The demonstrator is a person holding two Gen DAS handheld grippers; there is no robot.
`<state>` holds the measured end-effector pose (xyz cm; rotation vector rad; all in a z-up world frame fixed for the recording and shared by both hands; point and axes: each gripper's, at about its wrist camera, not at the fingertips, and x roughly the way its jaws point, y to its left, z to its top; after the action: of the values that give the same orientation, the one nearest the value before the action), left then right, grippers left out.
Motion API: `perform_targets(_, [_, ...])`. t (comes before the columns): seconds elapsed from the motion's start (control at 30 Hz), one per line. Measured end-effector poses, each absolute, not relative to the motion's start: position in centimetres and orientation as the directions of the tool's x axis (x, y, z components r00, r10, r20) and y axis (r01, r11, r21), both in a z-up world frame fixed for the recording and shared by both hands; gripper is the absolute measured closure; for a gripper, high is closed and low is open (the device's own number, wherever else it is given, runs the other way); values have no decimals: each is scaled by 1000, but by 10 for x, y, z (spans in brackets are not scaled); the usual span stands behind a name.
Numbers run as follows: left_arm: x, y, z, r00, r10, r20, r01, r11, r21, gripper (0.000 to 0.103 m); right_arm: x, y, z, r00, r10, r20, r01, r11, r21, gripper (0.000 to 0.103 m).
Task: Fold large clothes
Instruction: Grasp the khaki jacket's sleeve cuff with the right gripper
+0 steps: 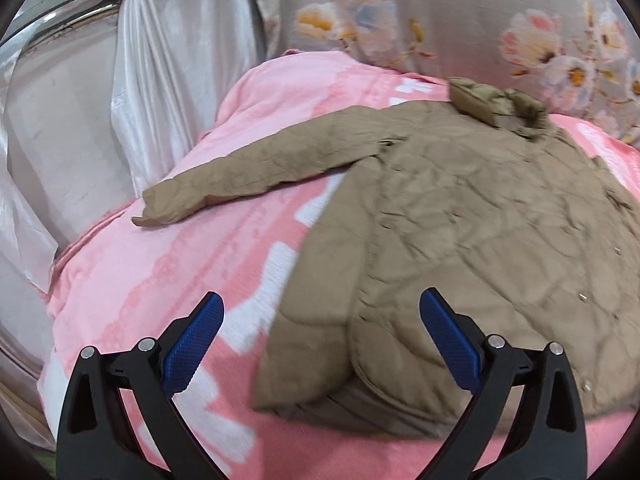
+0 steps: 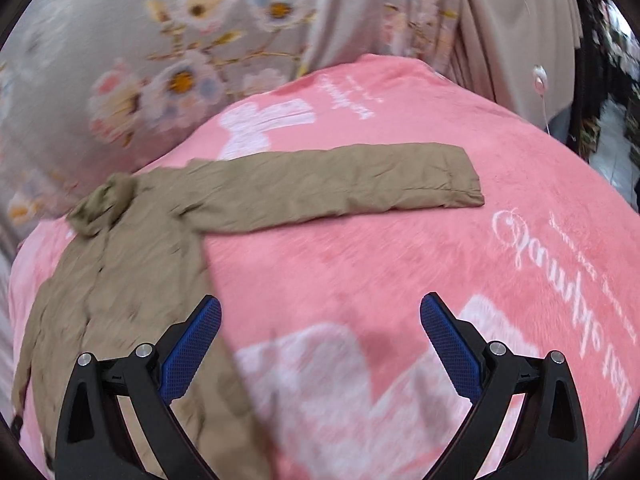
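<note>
A tan quilted jacket [image 1: 460,220] lies spread flat on a pink blanket [image 1: 160,280], collar at the far end. Its left sleeve [image 1: 240,184] stretches out to the left. In the right wrist view the jacket body [image 2: 120,264] lies at the left and its other sleeve [image 2: 332,188] stretches out to the right. My left gripper [image 1: 320,316] is open and empty above the jacket's near left hem. My right gripper [image 2: 320,320] is open and empty above the blanket [image 2: 440,248], just right of the jacket's side edge.
A floral grey fabric [image 1: 440,12] rises behind the blanket and also shows in the right wrist view [image 2: 160,60]. Silvery white drapes [image 1: 160,72] hang at the left. A beige curtain [image 2: 520,28] hangs at the far right.
</note>
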<state>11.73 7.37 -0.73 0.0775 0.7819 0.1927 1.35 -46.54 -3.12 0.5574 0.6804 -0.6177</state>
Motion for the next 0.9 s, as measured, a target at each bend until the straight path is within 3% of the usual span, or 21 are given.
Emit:
perform_targets(0.2, [143, 83, -18, 671, 255, -696, -190, 967, 170, 7, 34, -542, -66, 598, -314, -738, 748, 550, 372, 5])
perform_targets(0.4, [165, 85, -34, 642, 270, -718, -206, 962, 178, 7, 57, -583, -81, 572, -350, -742, 785, 496, 371, 12])
perform_targets(0.5, [171, 81, -41, 638, 268, -722, -194, 963, 187, 7, 63, -598, -89, 560, -358, -747, 807, 441, 394, 32])
perform_targets(0.53, [173, 79, -42, 637, 267, -724, -190, 964, 188, 7, 63, -601, -88, 559, -377, -738, 813, 425, 398, 51])
perform_targets(0.57, [176, 77, -44, 636, 262, -726, -184, 965, 187, 7, 67, -605, -86, 562, -386, -731, 814, 415, 406, 78])
perform_targets(0.63, [180, 74, -47, 635, 259, -728, -177, 966, 189, 7, 78, -604, -74, 586, -389, -711, 797, 433, 421, 94])
perform_targets(0.77, [186, 69, -49, 636, 256, -728, -170, 967, 191, 7, 111, -564, -20, 652, -454, -607, 735, 576, 358, 96])
perform_targets(0.9, [192, 69, -52, 631, 261, -730, -177, 965, 192, 7, 152, -490, 37, 783, -389, -485, 574, 753, 323, 97])
